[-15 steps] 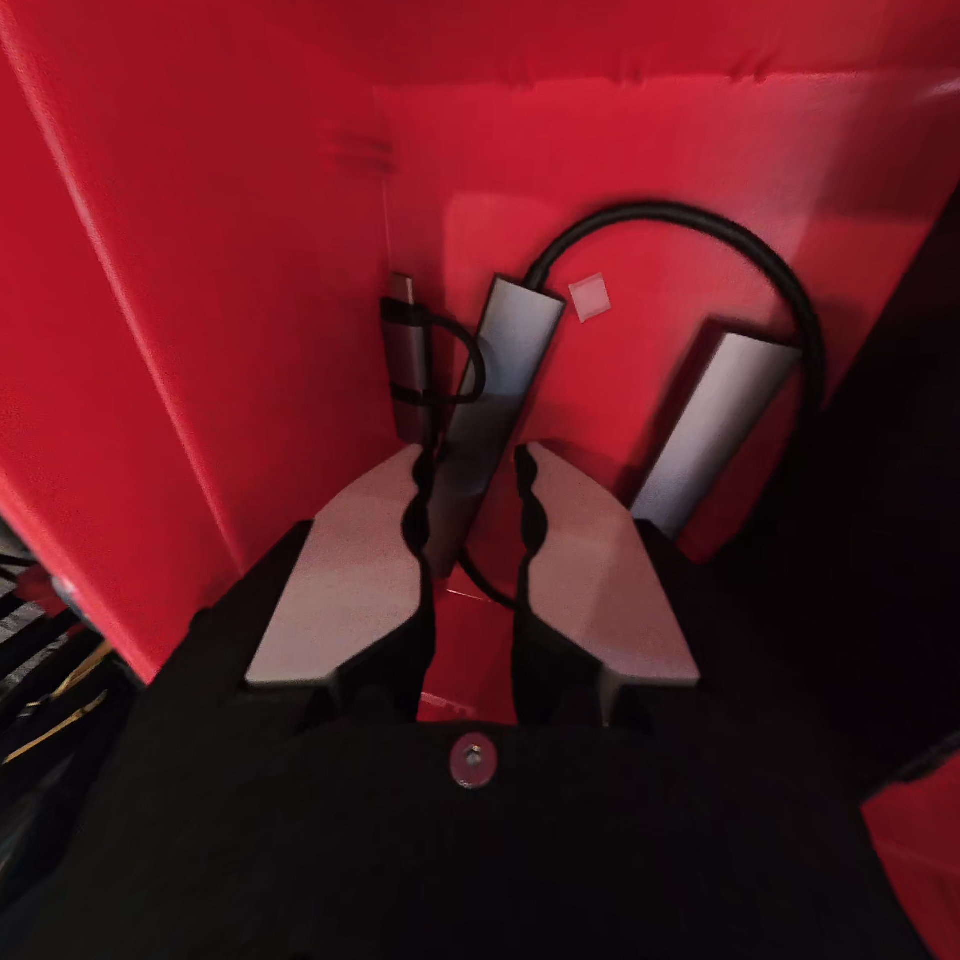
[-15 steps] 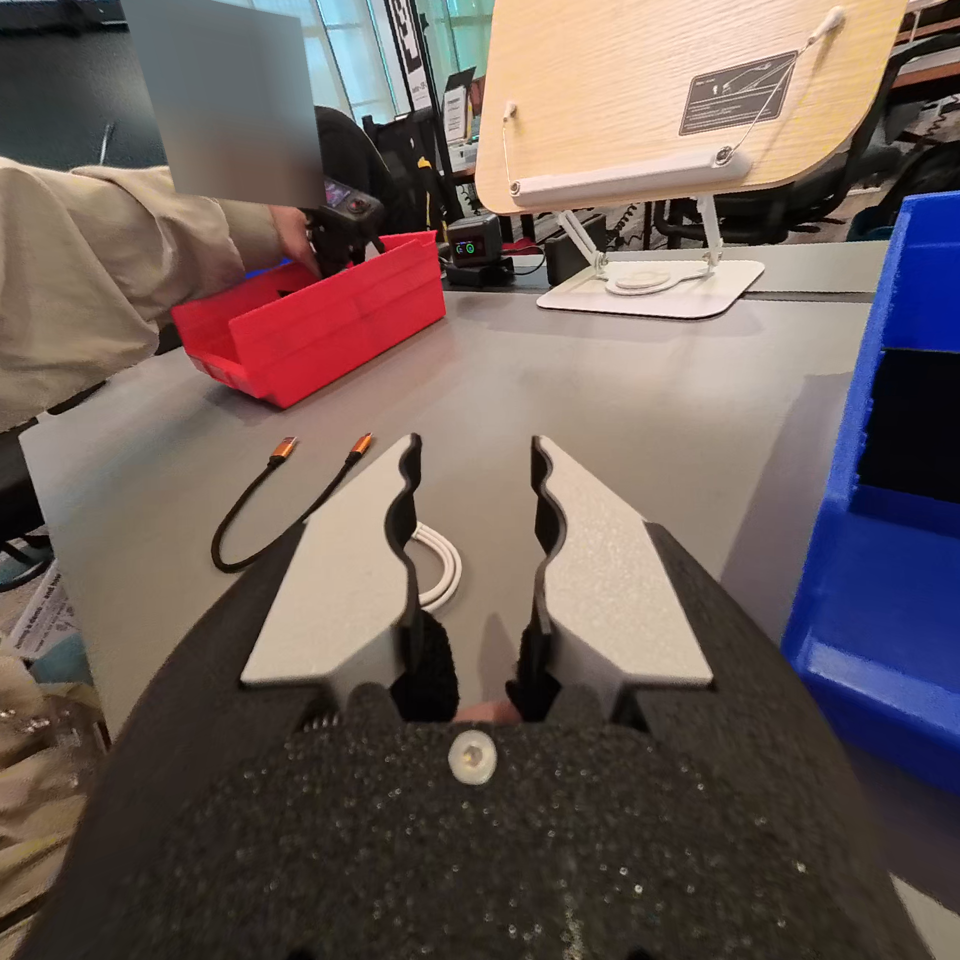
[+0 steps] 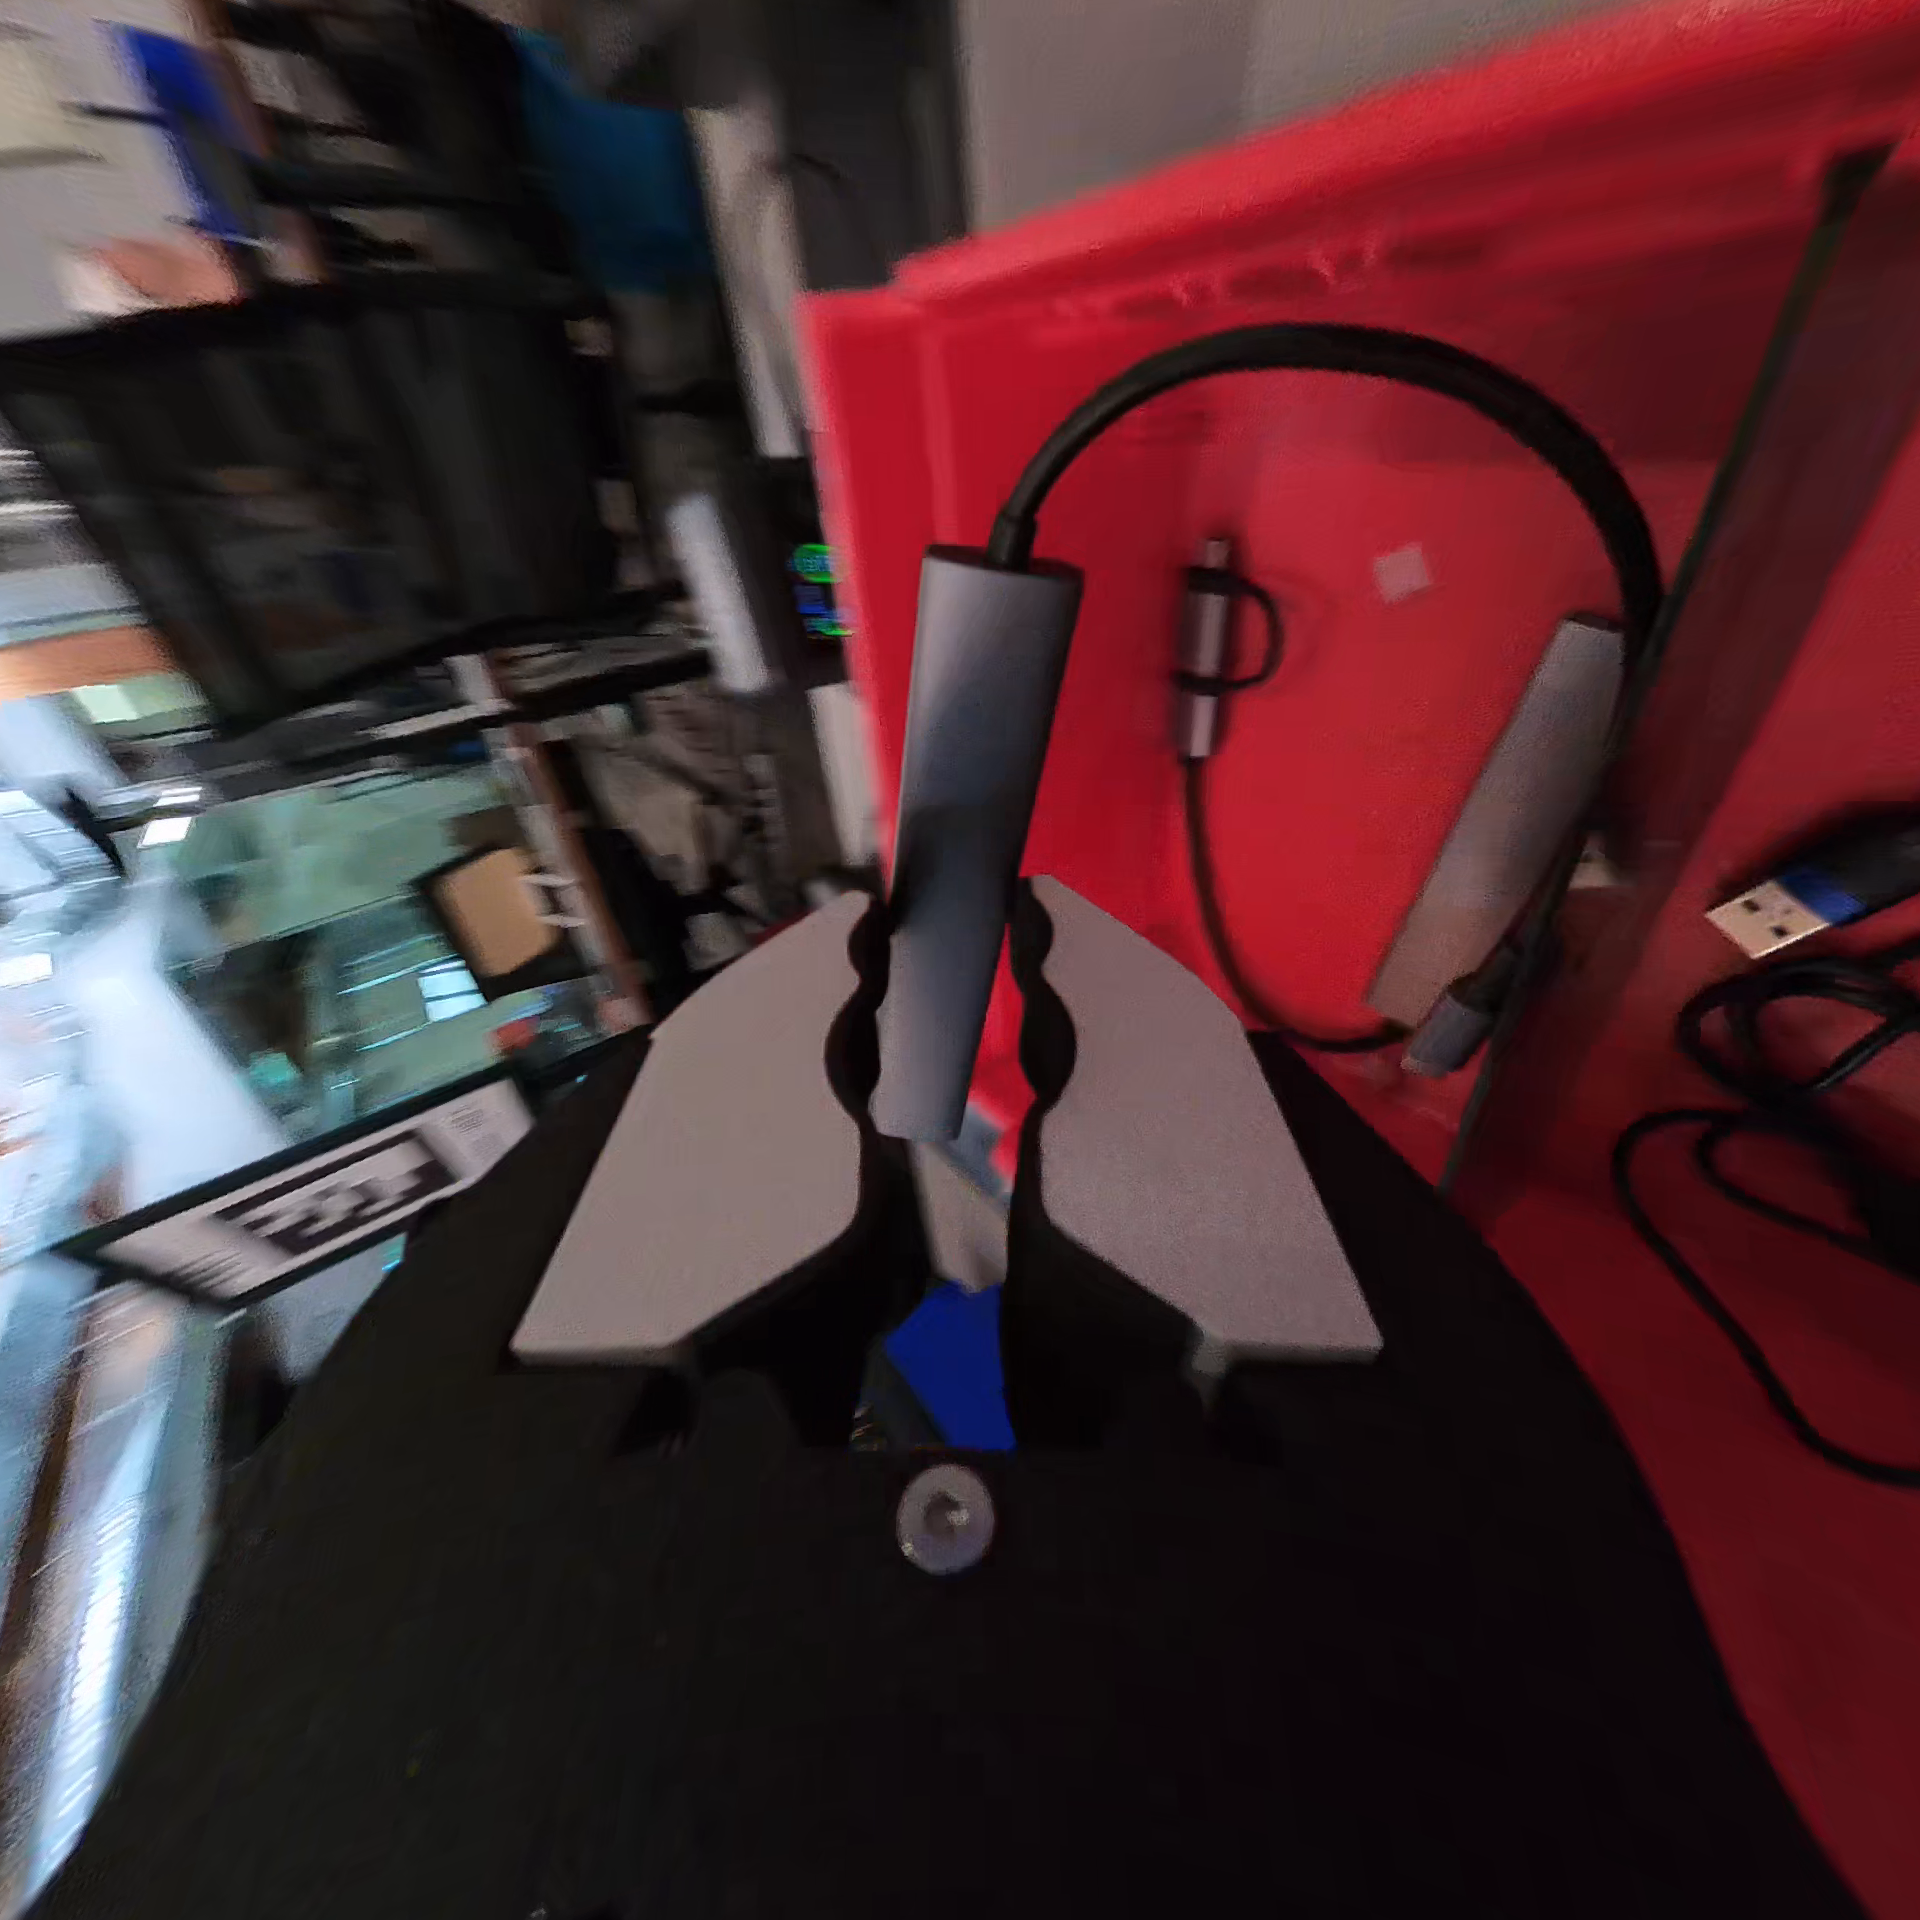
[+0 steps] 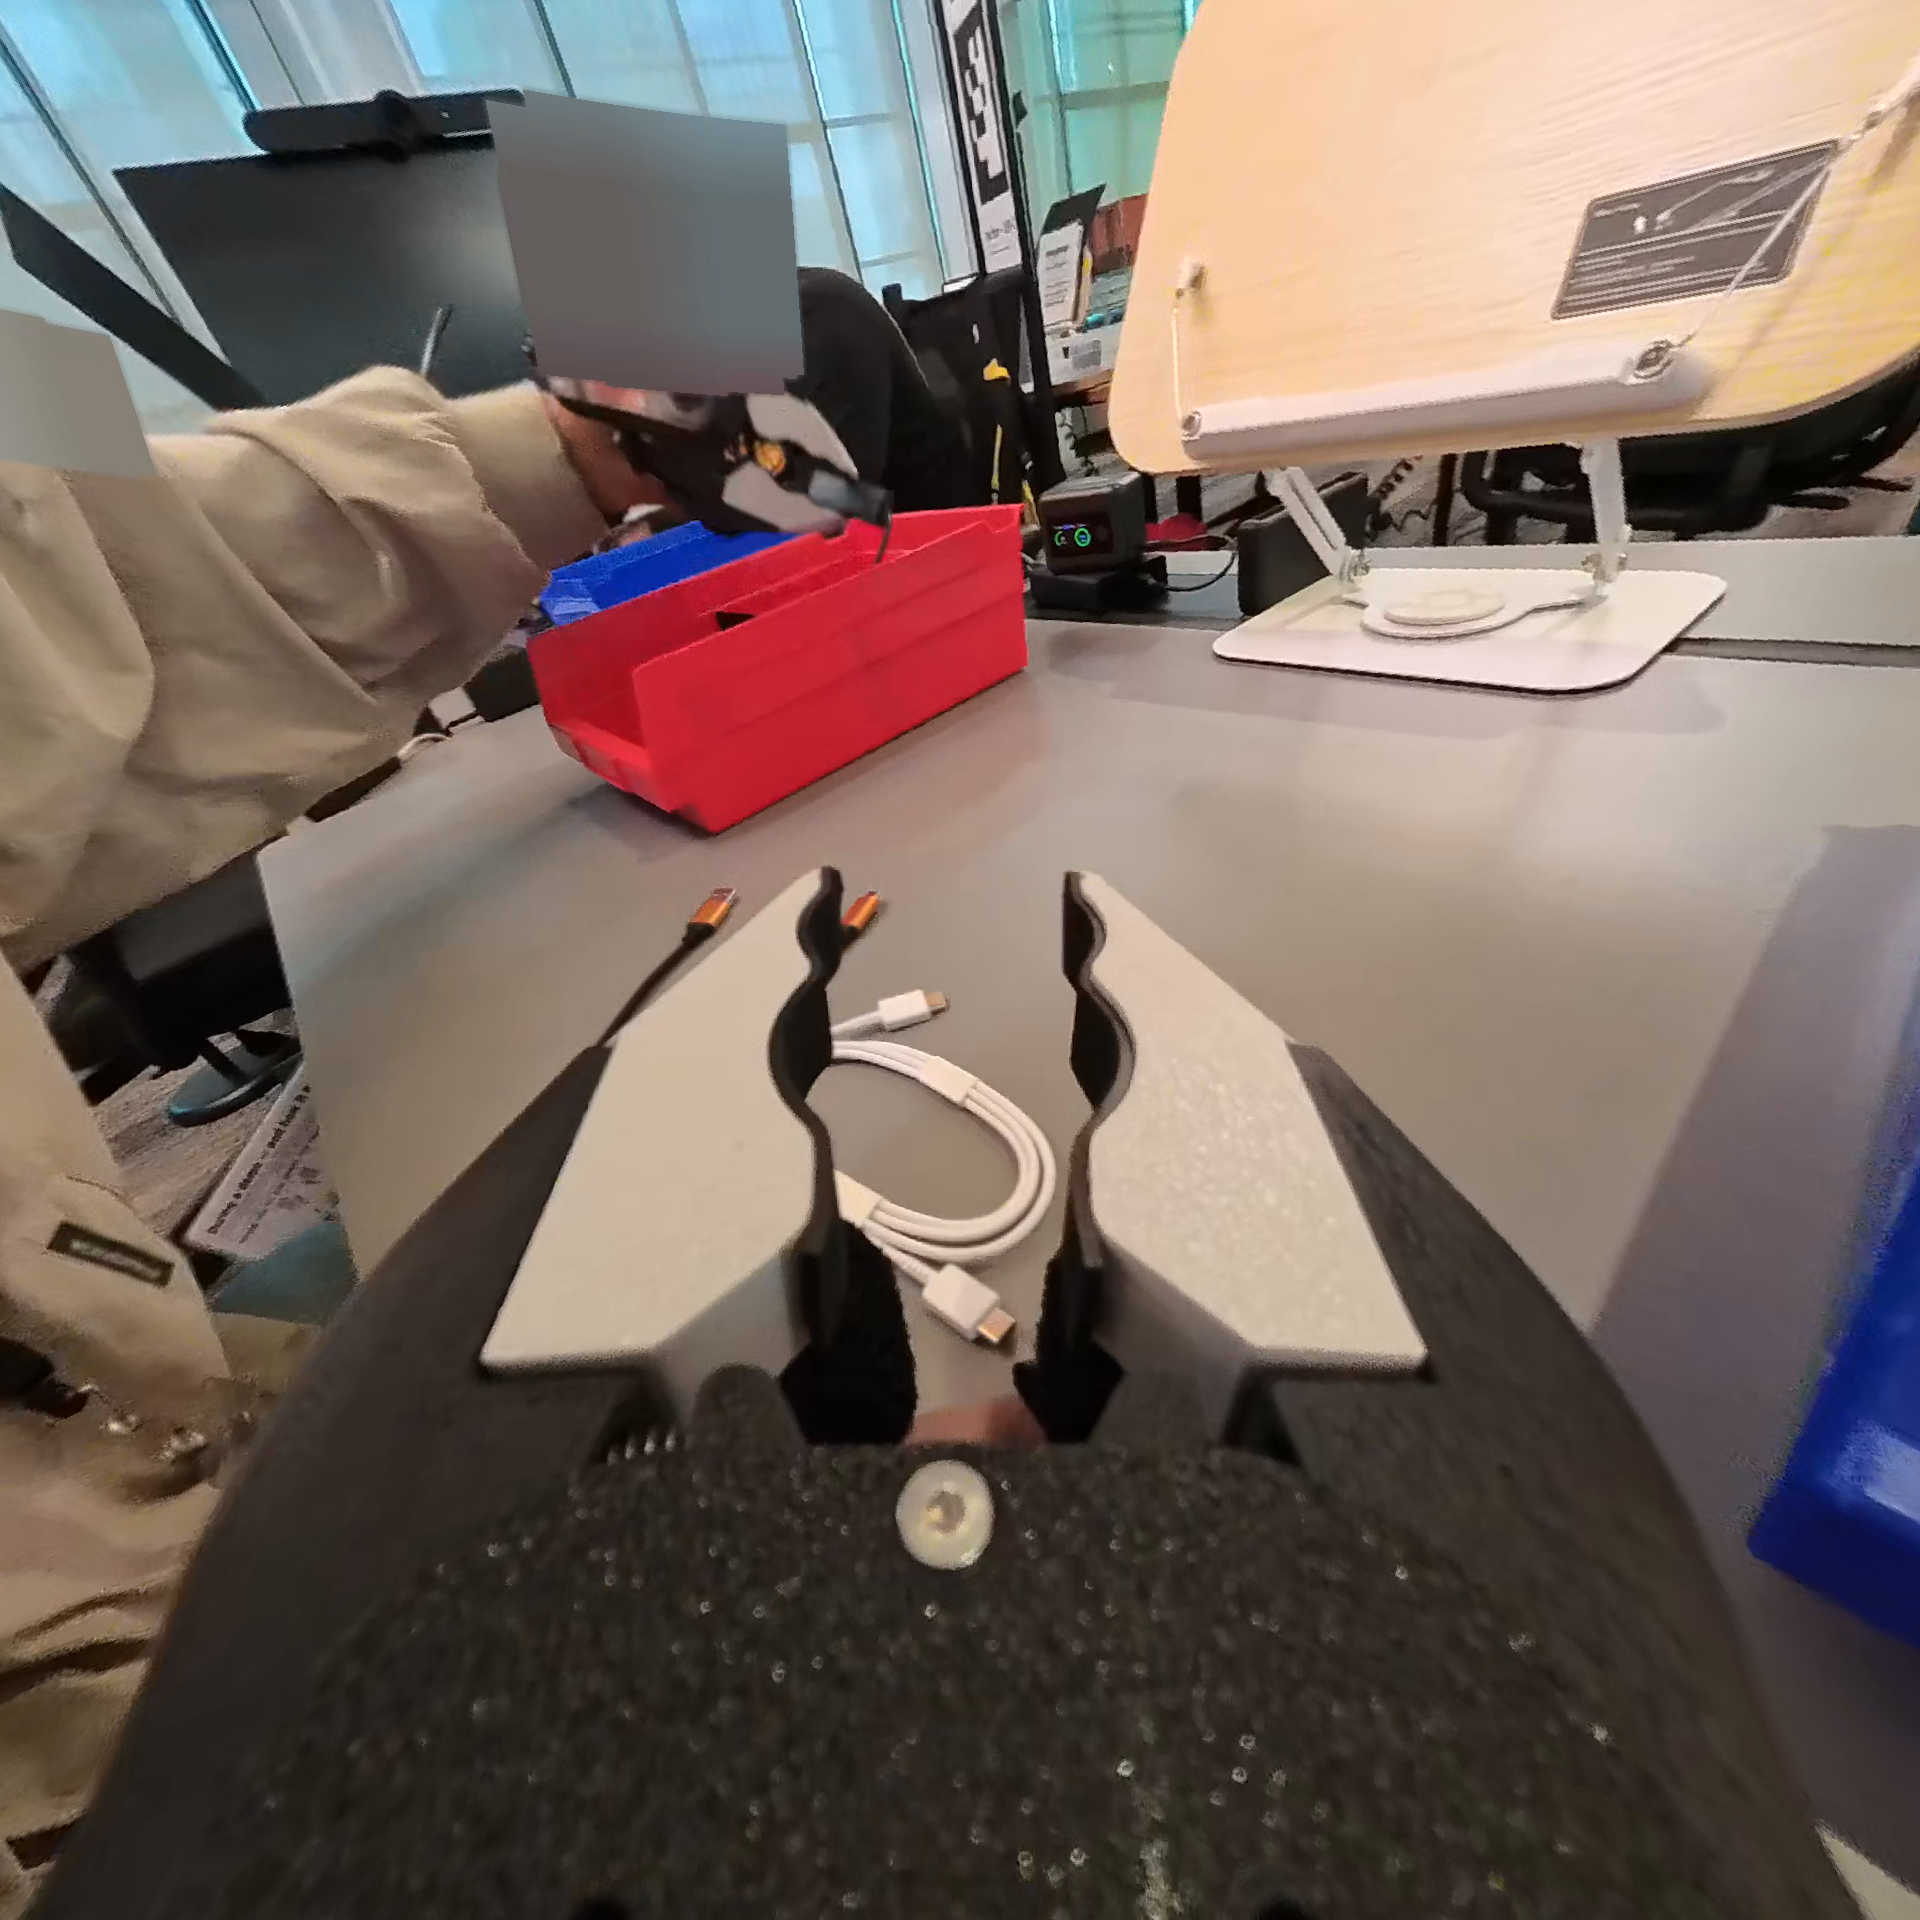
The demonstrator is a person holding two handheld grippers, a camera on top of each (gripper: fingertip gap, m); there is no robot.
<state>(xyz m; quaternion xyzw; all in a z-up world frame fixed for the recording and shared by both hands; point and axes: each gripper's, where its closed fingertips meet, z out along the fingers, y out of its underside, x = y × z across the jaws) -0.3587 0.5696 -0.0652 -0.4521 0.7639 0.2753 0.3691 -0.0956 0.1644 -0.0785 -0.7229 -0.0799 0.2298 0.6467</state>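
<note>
Two grey hub bars joined by black cable, one (image 3: 966, 831) clamped between left gripper (image 3: 951, 914) fingers (image 3: 727, 1143), lifted clear of red bin (image 3: 1351, 312); other (image 3: 1496, 821) lying inside. Right gripper (image 4: 945, 894) fingers (image 4: 1226, 1174) spread wide, empty, over one white cable (image 4: 966, 1174) on desk (image 4: 1351, 883). One orange-tipped black cable (image 4: 686, 935) beside.

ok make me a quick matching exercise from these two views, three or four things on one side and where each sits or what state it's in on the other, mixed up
Things:
1. grey hub
2. white cable
3. red bin
4. right gripper

States or places:
A. coiled on the table between open fingers
B. open, holding nothing
C. clamped in the left gripper
D. far across the table, by the person's sleeve

Pairs: 1-C, 2-A, 3-D, 4-B
</note>
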